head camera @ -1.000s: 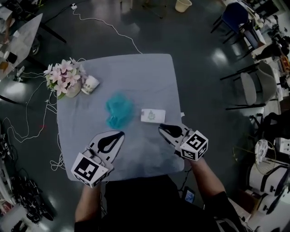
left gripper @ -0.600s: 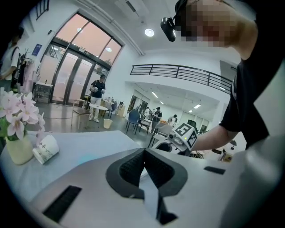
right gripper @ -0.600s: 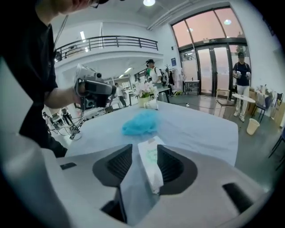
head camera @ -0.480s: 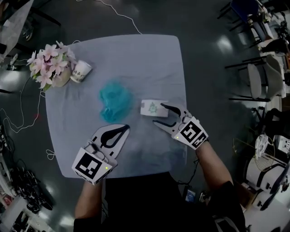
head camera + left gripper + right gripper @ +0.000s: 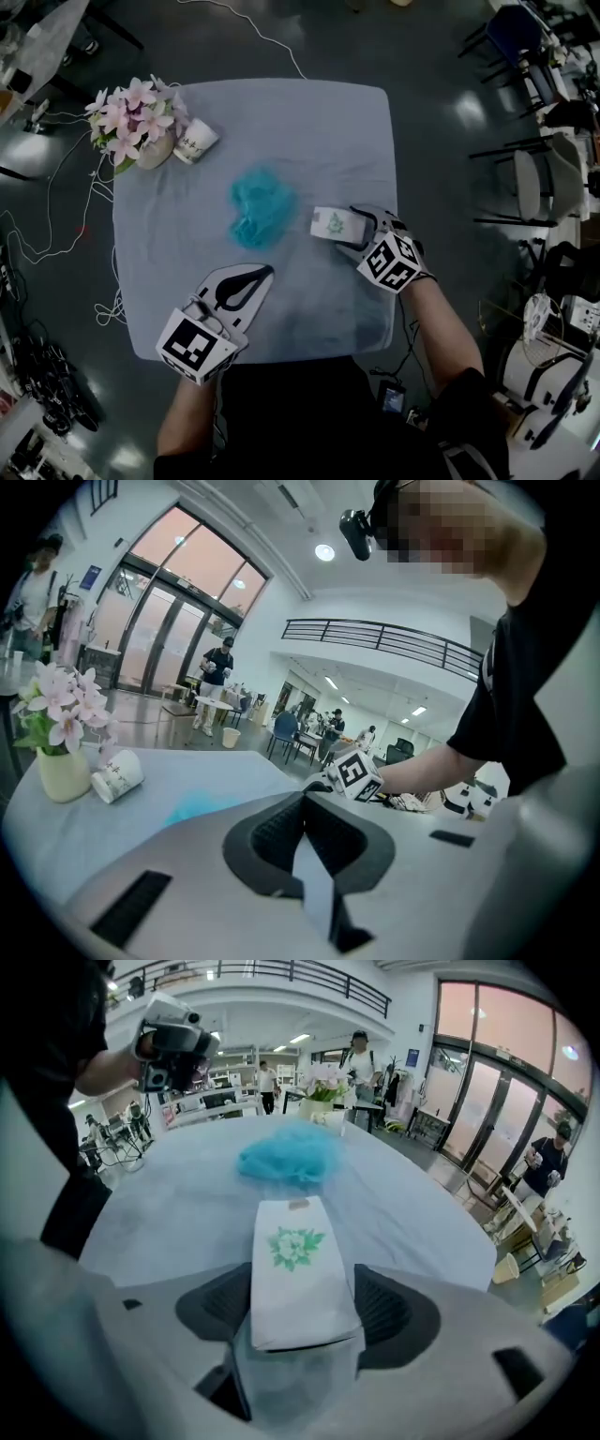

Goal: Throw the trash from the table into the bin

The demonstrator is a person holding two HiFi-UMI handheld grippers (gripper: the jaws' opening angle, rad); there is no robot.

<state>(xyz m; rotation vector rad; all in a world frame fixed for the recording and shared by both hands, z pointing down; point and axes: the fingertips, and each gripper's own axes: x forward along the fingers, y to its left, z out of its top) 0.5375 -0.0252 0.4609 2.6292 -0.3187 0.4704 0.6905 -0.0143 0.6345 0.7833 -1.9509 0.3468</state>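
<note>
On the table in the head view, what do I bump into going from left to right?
pink flowers → paper cup lying on its side → fluffy teal bundle → white packet with a green flower print

The left gripper (image 5: 262,273) and the person's torso (image 5: 281,412) hide much of the table's (image 5: 281,103) near edge; the cup's (image 5: 195,145) tiny print is perhaps lettering.

head view overhead; gripper views low, seemingly opposed across table (image 5: 309,122)
</note>
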